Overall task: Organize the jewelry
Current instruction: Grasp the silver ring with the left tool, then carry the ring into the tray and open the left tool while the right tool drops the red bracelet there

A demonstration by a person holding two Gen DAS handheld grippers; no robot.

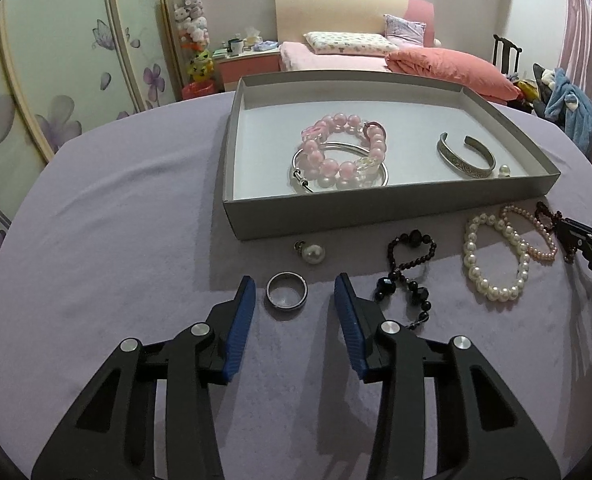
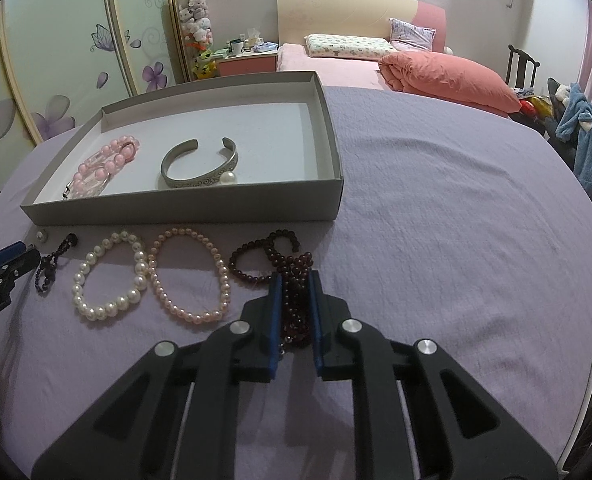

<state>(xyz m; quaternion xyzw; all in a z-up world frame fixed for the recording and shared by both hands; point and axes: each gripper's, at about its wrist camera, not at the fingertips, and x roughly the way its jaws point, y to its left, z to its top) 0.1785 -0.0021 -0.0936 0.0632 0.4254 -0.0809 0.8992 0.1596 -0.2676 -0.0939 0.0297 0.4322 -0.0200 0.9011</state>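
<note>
In the left wrist view, the left gripper (image 1: pixel 292 294) fills the lower centre, its ribbed blue pads (image 1: pixel 243 320) spread wide with a plain metal ring (image 1: pixel 287 290) lying flat between them, touched by neither. Just above the ring sits a round pearl pendant (image 1: pixel 313 253) on the soft lilac cloth (image 1: pixel 116 240). Right of it a strand of faceted black beads (image 1: pixel 410 276) twists in a loose figure, then a loop of glossy white pearls (image 1: pixel 492 258) and a thinner pink pearl loop (image 1: pixel 534 236). In the upper centre the shallow grey cardboard box (image 1: pixel 376 216) holds a chunky pink bead bracelet (image 1: pixel 344 152) on a thin silver bangle (image 1: pixel 300 172), and an engraved open silver cuff (image 1: pixel 466 156) beside a loose pearl (image 1: pixel 504 170).

In the right wrist view, lower centre, the right gripper (image 2: pixel 295 280) has its blue fingers nearly together, straddling a heap of dark red garnet beads (image 2: pixel 294 272); whether they pinch it I cannot tell.
</note>
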